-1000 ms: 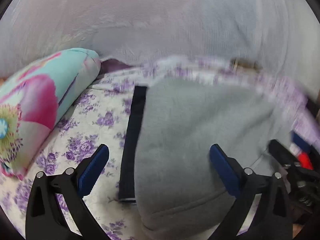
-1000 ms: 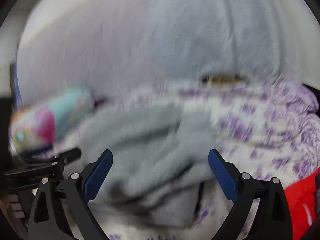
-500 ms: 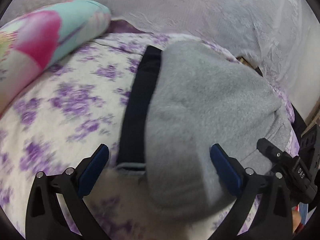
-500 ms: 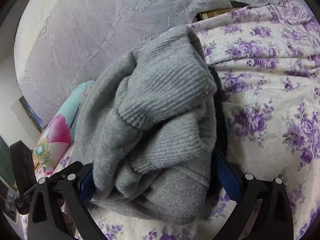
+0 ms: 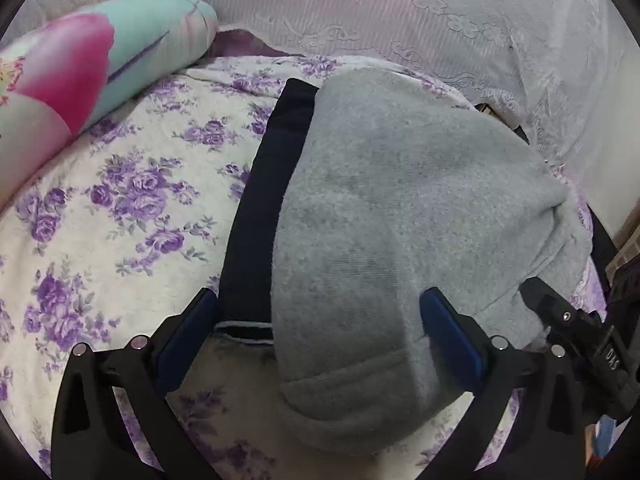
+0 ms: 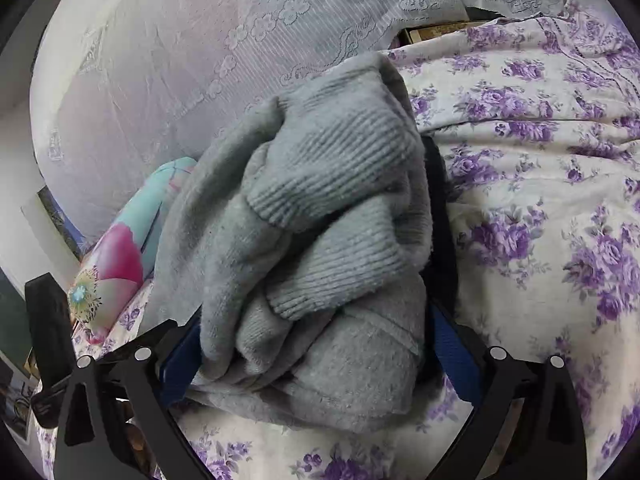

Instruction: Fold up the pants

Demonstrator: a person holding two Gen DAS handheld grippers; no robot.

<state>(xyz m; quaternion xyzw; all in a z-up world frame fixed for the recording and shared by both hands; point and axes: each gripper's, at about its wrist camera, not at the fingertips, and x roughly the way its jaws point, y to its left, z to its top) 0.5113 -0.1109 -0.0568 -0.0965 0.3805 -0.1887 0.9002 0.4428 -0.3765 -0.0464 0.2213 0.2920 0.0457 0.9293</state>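
Note:
Grey fleece pants (image 5: 400, 220) lie folded in a thick bundle on the floral bedsheet (image 5: 120, 200). A black band (image 5: 268, 200) runs along their left side. My left gripper (image 5: 320, 336) is open, its blue pads on either side of the bundle's near end. In the right wrist view the pants (image 6: 320, 220) bulge up with two ribbed cuffs on top and the black band (image 6: 440, 208) at their right. My right gripper (image 6: 316, 356) is open too, and the bundle sits between its fingers without being pinched.
A turquoise and pink pillow (image 5: 80, 72) lies at the back left of the bed. Pale lace fabric (image 5: 400, 12) hangs behind. The right gripper's body (image 5: 580, 344) shows at the right of the left wrist view. Floral sheet (image 6: 540, 200) stretches to the right.
Both grippers have dropped in close to the pants, which now fill the space between the fingers. The pants bundle itself stays in place.

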